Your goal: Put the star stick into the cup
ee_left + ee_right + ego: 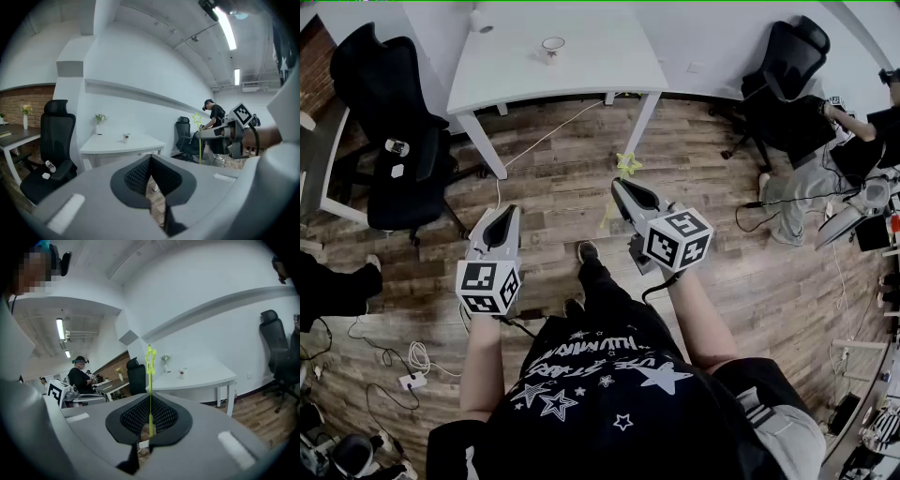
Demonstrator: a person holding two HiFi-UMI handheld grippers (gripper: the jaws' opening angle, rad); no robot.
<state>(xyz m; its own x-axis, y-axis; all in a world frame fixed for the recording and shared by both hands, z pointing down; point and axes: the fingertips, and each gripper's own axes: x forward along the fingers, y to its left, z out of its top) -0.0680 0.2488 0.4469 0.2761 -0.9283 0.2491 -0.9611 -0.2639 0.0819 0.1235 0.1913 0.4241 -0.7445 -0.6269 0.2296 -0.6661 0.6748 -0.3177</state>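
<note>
My right gripper (625, 186) is shut on the thin yellow-green star stick (150, 380), which stands upright between the jaws with its star (628, 164) on top. The same star stick (199, 140) shows in the left gripper view, held by the right gripper (201, 134). A small white cup (553, 45) with a red mark stands on the white table (581, 66) ahead, well beyond both grippers; the cup (182, 373) is far off in the right gripper view. My left gripper (499, 225) hovers over the floor, jaws together, nothing between them.
A black office chair (394, 131) stands left of the table, another black chair (787, 75) at the right with a person (862, 131) beside it. A white vase (482, 19) sits at the table's far edge. Cables and a power strip (412, 380) lie on the wooden floor.
</note>
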